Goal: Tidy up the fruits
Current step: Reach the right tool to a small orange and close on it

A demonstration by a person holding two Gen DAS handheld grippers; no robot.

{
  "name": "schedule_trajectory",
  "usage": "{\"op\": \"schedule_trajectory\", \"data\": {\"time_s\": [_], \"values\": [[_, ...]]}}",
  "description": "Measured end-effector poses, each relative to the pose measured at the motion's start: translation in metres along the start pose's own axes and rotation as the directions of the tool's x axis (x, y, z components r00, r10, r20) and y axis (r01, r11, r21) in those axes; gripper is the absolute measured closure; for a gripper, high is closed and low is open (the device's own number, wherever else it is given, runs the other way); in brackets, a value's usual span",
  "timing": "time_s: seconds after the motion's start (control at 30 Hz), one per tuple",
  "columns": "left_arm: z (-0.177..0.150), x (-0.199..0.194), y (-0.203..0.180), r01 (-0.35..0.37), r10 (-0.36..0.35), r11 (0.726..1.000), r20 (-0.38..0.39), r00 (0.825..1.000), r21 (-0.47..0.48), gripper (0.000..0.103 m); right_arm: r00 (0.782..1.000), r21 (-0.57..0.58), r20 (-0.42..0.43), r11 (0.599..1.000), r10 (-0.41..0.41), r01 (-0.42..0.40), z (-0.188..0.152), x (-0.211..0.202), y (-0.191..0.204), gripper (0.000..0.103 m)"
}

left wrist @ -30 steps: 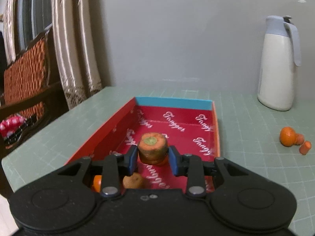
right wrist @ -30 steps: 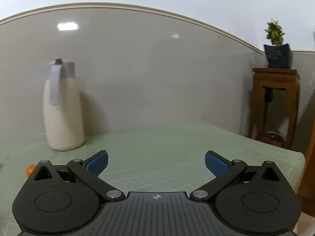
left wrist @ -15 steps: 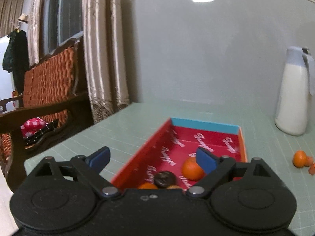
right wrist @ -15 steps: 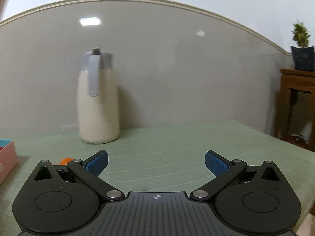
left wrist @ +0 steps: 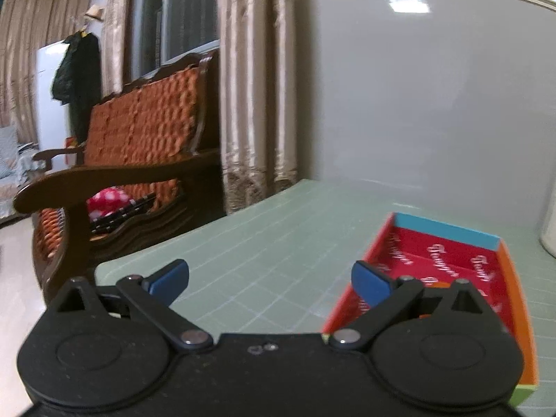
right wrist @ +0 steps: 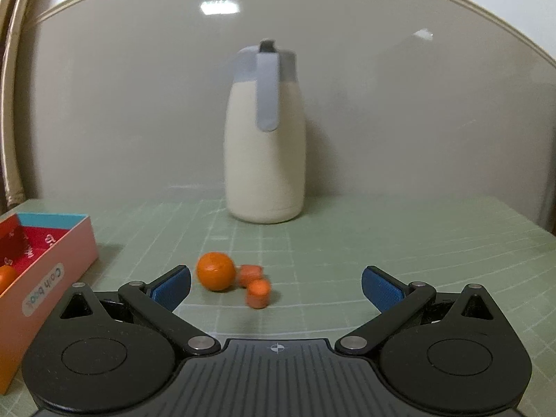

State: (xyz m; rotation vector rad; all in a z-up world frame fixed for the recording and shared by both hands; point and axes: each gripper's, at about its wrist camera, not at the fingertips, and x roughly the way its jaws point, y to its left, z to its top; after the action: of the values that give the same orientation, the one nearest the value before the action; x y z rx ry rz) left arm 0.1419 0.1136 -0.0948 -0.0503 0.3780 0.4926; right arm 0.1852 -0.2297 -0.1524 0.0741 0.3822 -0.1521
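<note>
The red box (left wrist: 448, 260) with a blue far wall lies on the green mat, right of my left gripper (left wrist: 269, 278). That gripper's jaws are opening wide with nothing between them. A sliver of orange (left wrist: 440, 283) shows in the box behind the right finger. In the right wrist view a tangerine (right wrist: 215, 271) and two carrot pieces (right wrist: 249, 272) (right wrist: 259, 293) lie on the mat just ahead of my right gripper (right wrist: 276, 285). It is open and empty. The box's pink side (right wrist: 52, 278) is at the left, with an orange fruit (right wrist: 6, 278) inside.
A cream thermos jug (right wrist: 266, 139) with a grey lid stands behind the fruits near the wall. Left of the table are a wooden bench (left wrist: 139, 139) with orange cushions and curtains (left wrist: 257, 87). The table's left edge (left wrist: 104, 264) is close to my left gripper.
My left gripper let go of the carrot piece in the box, opened wide and swung left off the box. My right gripper swung left, bringing the jug and fruits to centre.
</note>
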Motion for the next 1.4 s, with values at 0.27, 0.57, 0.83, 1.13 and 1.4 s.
{"op": "schedule_trajectory", "data": {"time_s": [0.27, 0.57, 0.83, 1.13, 1.4], "values": [[-0.005, 0.003, 0.032, -0.111, 0.110, 0.993, -0.027, 0.994, -0.045, 0.008, 0.992, 0.057, -0.123, 0.998, 0.031, -0.024, 0.003, 0.032, 0.002, 0.001], [-0.006, 0.005, 0.060, -0.156, 0.151, 0.984, -0.058, 0.987, -0.086, 0.007, 0.973, 0.080, -0.227, 0.997, 0.042, -0.024, 0.004, 0.063, -0.002, 0.037], [-0.006, 0.009, 0.073, -0.182, 0.174, 0.977, -0.076, 0.982, -0.109, 0.007, 0.967, 0.052, -0.252, 0.998, 0.041, -0.029, 0.005, 0.071, 0.001, 0.065], [-0.007, 0.011, 0.084, -0.214, 0.203, 0.968, -0.094, 0.975, -0.128, 0.007, 0.970, 0.026, -0.234, 0.997, 0.073, -0.069, 0.005, 0.067, 0.014, 0.083], [-0.009, 0.009, 0.083, -0.216, 0.205, 0.968, -0.099, 0.974, -0.126, 0.007, 0.973, -0.002, -0.186, 0.990, 0.138, -0.141, 0.008, 0.049, 0.031, 0.083]]}}
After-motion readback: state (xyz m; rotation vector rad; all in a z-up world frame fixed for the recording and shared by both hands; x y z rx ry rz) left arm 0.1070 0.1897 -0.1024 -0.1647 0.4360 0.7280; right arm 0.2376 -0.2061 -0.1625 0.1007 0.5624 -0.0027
